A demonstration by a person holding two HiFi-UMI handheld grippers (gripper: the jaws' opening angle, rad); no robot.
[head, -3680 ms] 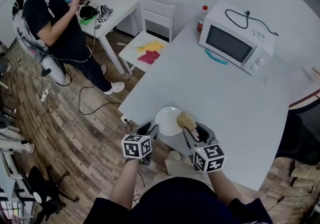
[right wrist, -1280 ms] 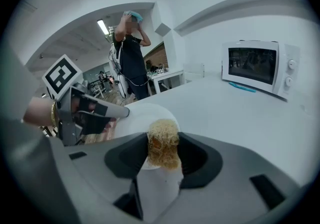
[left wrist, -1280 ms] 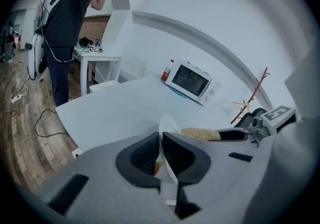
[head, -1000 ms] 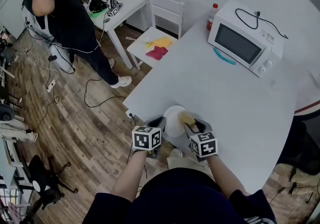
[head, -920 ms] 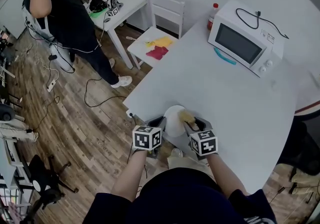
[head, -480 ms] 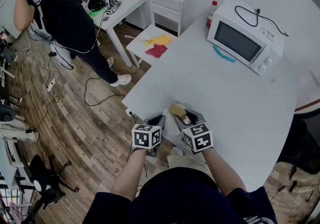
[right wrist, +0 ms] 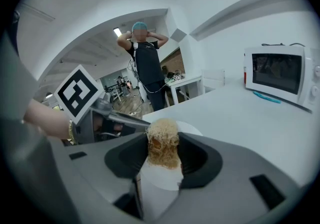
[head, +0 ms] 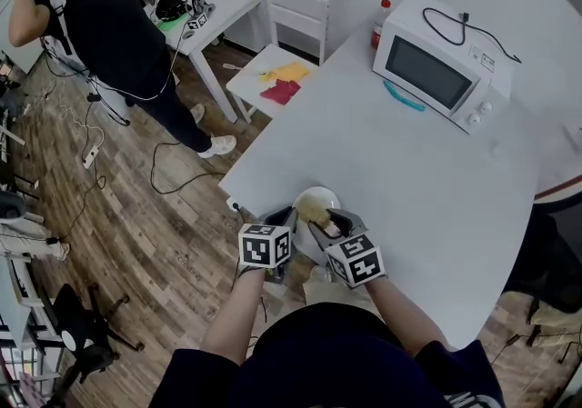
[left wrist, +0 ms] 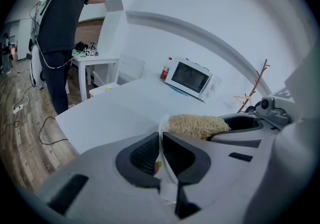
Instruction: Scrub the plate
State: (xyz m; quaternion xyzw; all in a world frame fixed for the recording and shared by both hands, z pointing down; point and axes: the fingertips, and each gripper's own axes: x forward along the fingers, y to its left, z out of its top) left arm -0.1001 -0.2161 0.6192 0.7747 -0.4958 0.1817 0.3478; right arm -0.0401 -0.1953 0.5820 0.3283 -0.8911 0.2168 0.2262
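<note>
The white plate [head: 325, 196] lies at the near left edge of the white table [head: 409, 170]. My left gripper [head: 284, 219] is shut on its near rim; in the left gripper view the thin plate edge [left wrist: 160, 123] stands between the pads of that left gripper [left wrist: 161, 140]. My right gripper [head: 322, 222] is shut on a tan fibrous scrubber [head: 312, 208], which rests on the plate. The right gripper view has the scrubber [right wrist: 162, 137] clamped in the right gripper [right wrist: 162, 152], with the plate [right wrist: 192, 128] behind it and the left gripper [right wrist: 122, 119] at its left.
A white microwave [head: 436, 65] stands at the table's far side, with a teal object [head: 403, 97] before it and a red-capped bottle [head: 379, 20] beside it. A white chair [head: 277, 79] holds yellow and red cloths. A person [head: 100, 24] stands at the far left.
The right gripper has carried the scrubber leftward across the plate. The left gripper has kept its hold on the rim. The person at the back has shifted their arms.
</note>
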